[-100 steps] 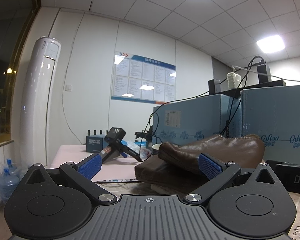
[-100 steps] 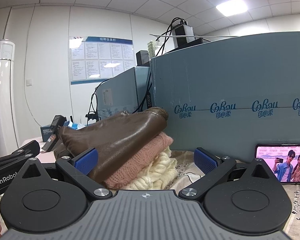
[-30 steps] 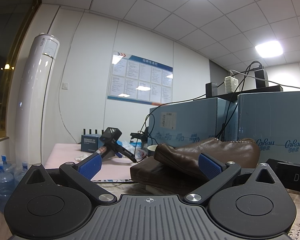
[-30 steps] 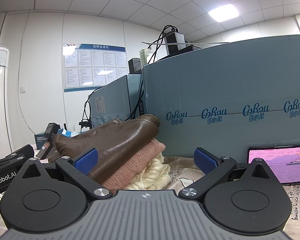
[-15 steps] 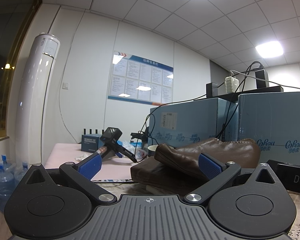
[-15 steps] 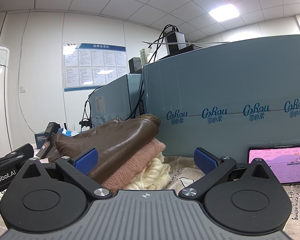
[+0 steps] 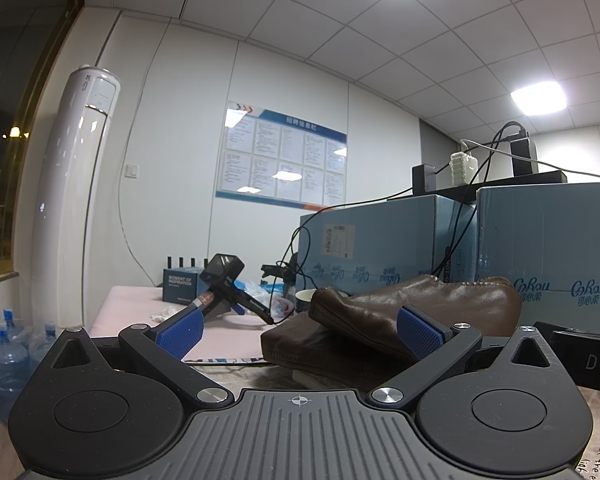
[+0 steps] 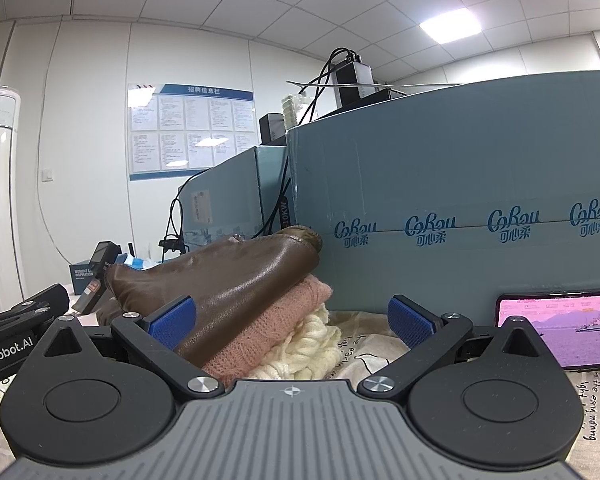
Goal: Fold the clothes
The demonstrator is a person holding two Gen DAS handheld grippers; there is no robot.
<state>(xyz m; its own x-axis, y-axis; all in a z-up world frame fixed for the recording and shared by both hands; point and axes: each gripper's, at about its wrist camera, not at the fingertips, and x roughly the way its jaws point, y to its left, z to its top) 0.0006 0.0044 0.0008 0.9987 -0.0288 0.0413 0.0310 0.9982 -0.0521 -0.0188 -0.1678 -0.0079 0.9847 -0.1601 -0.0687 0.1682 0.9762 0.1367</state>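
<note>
Left gripper (image 7: 298, 330): held level and low over the table (image 7: 140, 300), pointing forward at the stack of clothes. Its fingers (image 7: 180, 330) were spread wide and gripped nothing; the blue pads stood apart on either side of the view.

Right gripper (image 8: 292, 320): also level and low, aimed at the same stack from the other side. Its fingers (image 8: 172, 318) were likewise spread and empty. The body of the left gripper appeared at the left edge of the right wrist view, so the two units sat side by side, near each other.

Task item: the folded clothes lay in one stack on a printed cloth (image 8: 364, 344) ahead of both grippers. A brown leather garment (image 8: 236, 280) lay on top, a pink knit (image 8: 276, 328) under it, and a cream knit (image 8: 308, 348) at the bottom. The stack rested just beside a blue carton (image 8: 460, 184). Whether the leather touched the left gripper's right pad could not be determined from the left wrist view; it may only have lain behind it.

A phone (image 8: 560, 328) with a lit screen leaned at the foot of the carton, to the right of the stack.
</note>
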